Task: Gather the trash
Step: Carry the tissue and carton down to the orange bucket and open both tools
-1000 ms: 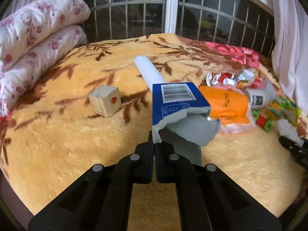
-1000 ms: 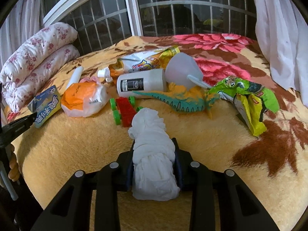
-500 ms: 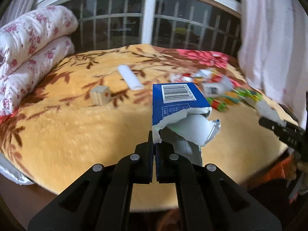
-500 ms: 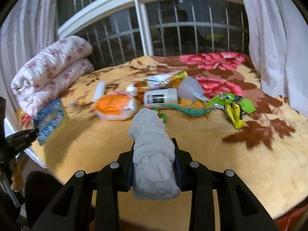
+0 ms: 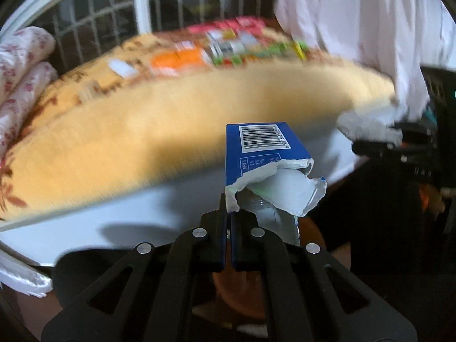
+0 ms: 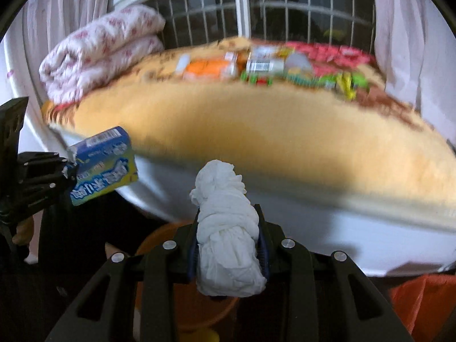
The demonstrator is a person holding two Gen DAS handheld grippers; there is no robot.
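Note:
My left gripper is shut on the torn edge of a blue carton with a barcode, held off the near edge of the bed. The same carton shows at the left of the right wrist view. My right gripper is shut on a wad of white tissue; that wad appears at the right of the left wrist view. An orange bin sits on the floor below the grippers, partly hidden by the fingers. More litter lies blurred on the far side of the yellow blanket.
Rolled floral quilts lie at the bed's left end. White curtains hang at the right before a barred window. An orange bag sits low at the right. The white bed side is close in front.
Both grippers have pulled back from above the blanket to beyond the bed's near edge, still gripping carton and tissue. The bed's litter now looks far and blurred, and the orange bin has come into view.

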